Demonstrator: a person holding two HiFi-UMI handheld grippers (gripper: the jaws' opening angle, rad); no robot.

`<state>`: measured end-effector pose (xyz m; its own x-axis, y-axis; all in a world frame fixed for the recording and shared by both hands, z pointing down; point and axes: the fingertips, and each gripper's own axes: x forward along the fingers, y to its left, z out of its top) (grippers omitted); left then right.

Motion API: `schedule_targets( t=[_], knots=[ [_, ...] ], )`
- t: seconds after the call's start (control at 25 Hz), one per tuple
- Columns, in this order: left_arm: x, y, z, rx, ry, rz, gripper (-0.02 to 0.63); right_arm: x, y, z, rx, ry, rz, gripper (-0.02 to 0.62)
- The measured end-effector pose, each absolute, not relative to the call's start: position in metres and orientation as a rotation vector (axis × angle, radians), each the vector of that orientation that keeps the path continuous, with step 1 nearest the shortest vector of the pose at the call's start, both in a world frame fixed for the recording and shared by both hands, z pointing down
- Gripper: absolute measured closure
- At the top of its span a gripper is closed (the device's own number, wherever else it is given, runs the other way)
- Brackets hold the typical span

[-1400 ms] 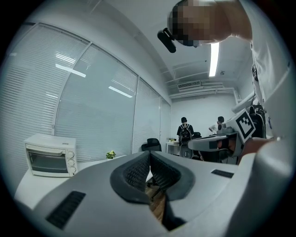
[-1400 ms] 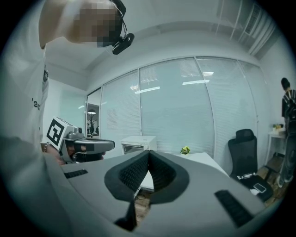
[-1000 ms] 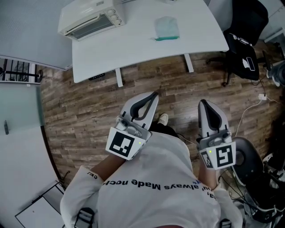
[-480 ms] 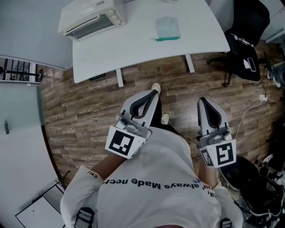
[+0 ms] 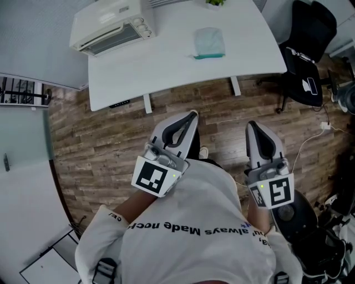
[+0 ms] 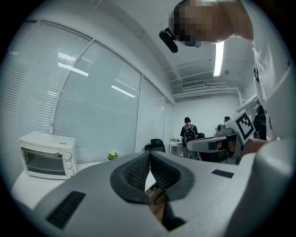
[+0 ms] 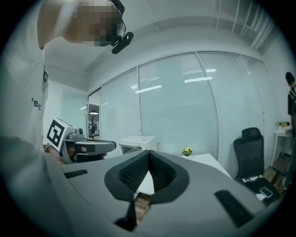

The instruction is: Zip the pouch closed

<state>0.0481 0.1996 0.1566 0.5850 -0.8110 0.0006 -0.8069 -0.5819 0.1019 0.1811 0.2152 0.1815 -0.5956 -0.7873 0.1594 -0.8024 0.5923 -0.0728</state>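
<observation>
A pale teal pouch (image 5: 209, 42) with a darker green zip edge lies flat on the white table (image 5: 166, 61), toward its right side. Both grippers hang over the wooden floor, well short of the table. My left gripper (image 5: 192, 114) is shut, its tips touching with nothing between them; it also fills the left gripper view (image 6: 149, 157). My right gripper (image 5: 251, 125) is shut and empty too, seen close in the right gripper view (image 7: 149, 156). The pouch does not show in either gripper view.
A white toaster oven (image 5: 111, 25) stands at the table's back left. A small green plant (image 5: 215, 2) sits at the far edge. A black office chair (image 5: 310, 61) stands right of the table, cables (image 5: 324, 125) trail on the floor, and a glass partition (image 5: 22, 127) runs along the left.
The head view has shifted slightly, so the table and pouch sit a little lower in the picture. Both grippers hold the same pose, shut. A shoe seen under the left gripper has drawn back.
</observation>
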Motion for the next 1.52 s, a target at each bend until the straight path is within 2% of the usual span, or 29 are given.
schedule_targets(
  t=[1.52],
  knots=[
    [-0.026,-0.065,0.165,2.733,-1.336,0.006,0.584,0.100,-0.045,0.186,1.351,-2.659,0.262,0.588]
  ],
)
